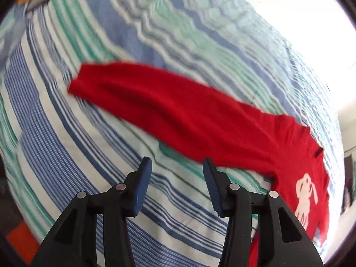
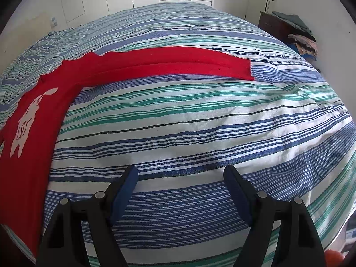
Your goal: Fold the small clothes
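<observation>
Our left tongs (image 1: pixel 175 166) and right tongs (image 2: pixel 180 175) both gape empty over the striped bed cover (image 2: pixel 200 122). The red knitted sweater with a white figure (image 2: pixel 33 115) lies flat at frame left, its sleeve (image 2: pixel 169 63) stretched rightward. We should pinch the cuff squarely and fold it across the body.

A striped bedspread (image 2: pixel 200 122) covers the bed, with a red sweater (image 2: pixel 33 122) lying flat.

No readable text, label or number shows; the red garment (image 2: pixel 33 120) bears only a wordless white figure.
</observation>
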Available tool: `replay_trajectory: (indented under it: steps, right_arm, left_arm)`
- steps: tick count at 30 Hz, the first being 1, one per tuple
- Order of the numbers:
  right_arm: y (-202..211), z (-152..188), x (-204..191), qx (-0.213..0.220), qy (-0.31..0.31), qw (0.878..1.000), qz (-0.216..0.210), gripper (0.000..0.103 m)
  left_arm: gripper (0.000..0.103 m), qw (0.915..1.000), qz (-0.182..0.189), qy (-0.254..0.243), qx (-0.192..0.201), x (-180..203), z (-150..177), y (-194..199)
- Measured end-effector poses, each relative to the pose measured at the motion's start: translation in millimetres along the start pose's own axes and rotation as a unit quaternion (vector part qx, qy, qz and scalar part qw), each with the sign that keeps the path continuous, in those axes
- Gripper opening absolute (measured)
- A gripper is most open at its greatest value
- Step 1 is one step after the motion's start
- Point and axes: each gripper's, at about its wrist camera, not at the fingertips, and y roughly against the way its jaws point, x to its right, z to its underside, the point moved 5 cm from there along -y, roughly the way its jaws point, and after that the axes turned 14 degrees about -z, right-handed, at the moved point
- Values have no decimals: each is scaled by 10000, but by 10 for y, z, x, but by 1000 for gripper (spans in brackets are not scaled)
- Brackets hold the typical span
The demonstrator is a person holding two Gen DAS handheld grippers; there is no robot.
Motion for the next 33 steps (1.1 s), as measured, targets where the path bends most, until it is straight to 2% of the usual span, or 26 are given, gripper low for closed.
replay_trajectory:
  steps: [3, 5, 6, 8, 12, 15, 18, 22, 26, 29, 33]
  right_arm:
    - [-23, 9, -44, -50, 103, 9999, 34, 79]
    - [-41, 21, -84, -93, 210, 9997, 72, 79]
    - [-47, 23, -101, -103, 252, 9996, 84, 79]
    - [-47, 26, -126, -104, 308, 9994, 98, 79]
    - [-46, 32, -103, -112, 274, 9995, 111, 79]
    - [-65, 34, -90, -145, 245, 9995, 105, 79]
    - [-93, 34, -98, -191, 272, 9994, 120, 79]
    - [-99, 37, -92, -215, 259, 9994, 116, 79]
    - [-71, 35, -76, -178, 207, 9996, 94, 79]
    - [-7, 13, -72, -70, 194, 9997, 92, 79]
    - [251, -85, -232, 286, 397, 9988, 33, 79]
  left_arm:
    - [57, 9989, -41, -244, 395, 122, -202, 71]
    - [66, 9982, -97, -336, 494, 199, -344, -17]
    - [66, 9978, -173, -404, 492, 238, -418, -91]
    - [66, 9958, -623, -444, 510, 199, -556, -289]
    - [66, 9870, -1591, 4, 224, -349, -761, -756]
    - [67, 9852, -1671, 379, 90, -762, -837, -889]
    - [71, 9821, -1861, 294, 72, -961, -897, -929]
    - [74, 9829, -1820, 257, 39, -1028, -921, -869]
    - [72, 9841, -1750, 240, 183, -976, -841, -558]
    - [73, 9905, -1265, 30, 542, -774, -643, -106]
    - [76, 9951, -450, -508, 714, -424, -156, 464]
